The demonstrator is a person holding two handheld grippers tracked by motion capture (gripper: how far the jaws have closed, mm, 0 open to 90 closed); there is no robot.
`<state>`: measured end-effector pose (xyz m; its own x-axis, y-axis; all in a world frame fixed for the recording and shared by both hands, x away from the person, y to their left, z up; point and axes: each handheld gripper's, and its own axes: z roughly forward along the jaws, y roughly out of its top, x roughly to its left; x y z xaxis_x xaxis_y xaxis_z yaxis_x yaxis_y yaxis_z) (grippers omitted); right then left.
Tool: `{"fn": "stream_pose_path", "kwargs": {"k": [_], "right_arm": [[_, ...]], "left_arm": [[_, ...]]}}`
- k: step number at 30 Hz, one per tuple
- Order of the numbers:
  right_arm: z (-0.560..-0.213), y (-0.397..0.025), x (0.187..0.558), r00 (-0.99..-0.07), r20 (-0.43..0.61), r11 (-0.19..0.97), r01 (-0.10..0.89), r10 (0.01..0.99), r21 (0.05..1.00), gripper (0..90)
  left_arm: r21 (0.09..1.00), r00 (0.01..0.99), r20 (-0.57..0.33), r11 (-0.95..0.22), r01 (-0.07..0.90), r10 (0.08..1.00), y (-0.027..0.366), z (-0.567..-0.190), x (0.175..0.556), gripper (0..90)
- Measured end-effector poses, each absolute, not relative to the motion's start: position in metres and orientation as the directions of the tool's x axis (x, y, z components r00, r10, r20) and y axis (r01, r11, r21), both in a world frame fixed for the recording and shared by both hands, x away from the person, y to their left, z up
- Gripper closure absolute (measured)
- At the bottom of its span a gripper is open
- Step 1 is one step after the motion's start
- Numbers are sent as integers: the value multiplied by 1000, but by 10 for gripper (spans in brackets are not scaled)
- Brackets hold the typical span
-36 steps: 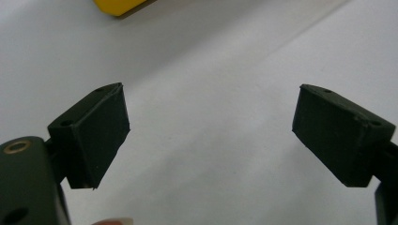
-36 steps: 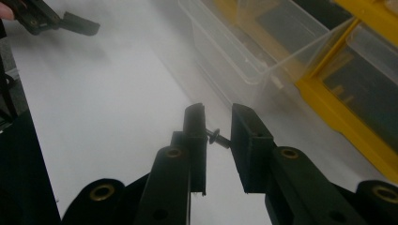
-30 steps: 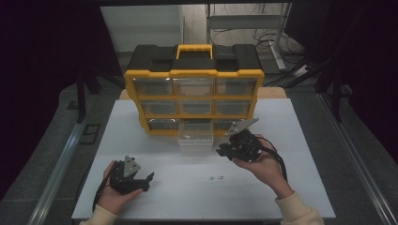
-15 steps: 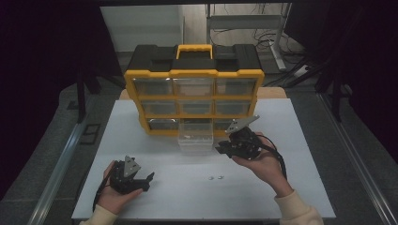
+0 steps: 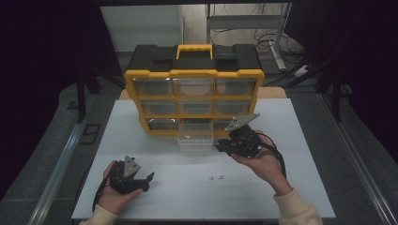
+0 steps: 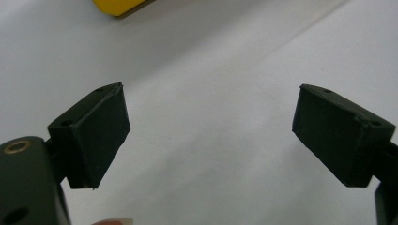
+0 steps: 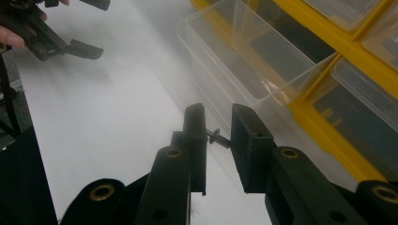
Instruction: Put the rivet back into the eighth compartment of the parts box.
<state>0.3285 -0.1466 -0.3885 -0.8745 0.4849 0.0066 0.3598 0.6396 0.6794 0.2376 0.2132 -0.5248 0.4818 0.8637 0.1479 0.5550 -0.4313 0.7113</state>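
Note:
A yellow and black drawer organizer (image 5: 194,74) stands at the back of the white table (image 5: 300,187). Its clear bottom-middle drawer (image 5: 195,139) is pulled out and looks empty (image 7: 244,56). My right gripper (image 5: 219,146) sits just right of that drawer. In the right gripper view it (image 7: 219,112) is shut on a small black screw (image 7: 218,137), held crosswise between the jaws beside the drawer's front wall. Two more small screws (image 5: 216,177) lie loose on the table. My left gripper (image 5: 146,182) rests at the front left, open and holding nothing (image 6: 211,117).
The other drawers (image 5: 193,87) of the organizer are closed. Cables and a metal stand (image 5: 277,33) lie on the floor behind the table. A corner of the yellow case (image 6: 117,5) shows above the left jaws. The left gripper (image 7: 70,44) appears far off in the right gripper view.
Almost nothing differs. The right gripper with the screw has shifted at most slightly by the drawer, and the left gripper has stayed still.

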Motion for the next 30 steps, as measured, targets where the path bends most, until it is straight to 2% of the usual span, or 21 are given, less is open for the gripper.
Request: {"fn": "stream_pose_path", "kwargs": {"k": [30], "right_arm": [[-389,-142,343,-861,13,620,377,508,688,761]], "left_arm": [[715,478,149,-428,553,866,214,-524,237,118]]}}
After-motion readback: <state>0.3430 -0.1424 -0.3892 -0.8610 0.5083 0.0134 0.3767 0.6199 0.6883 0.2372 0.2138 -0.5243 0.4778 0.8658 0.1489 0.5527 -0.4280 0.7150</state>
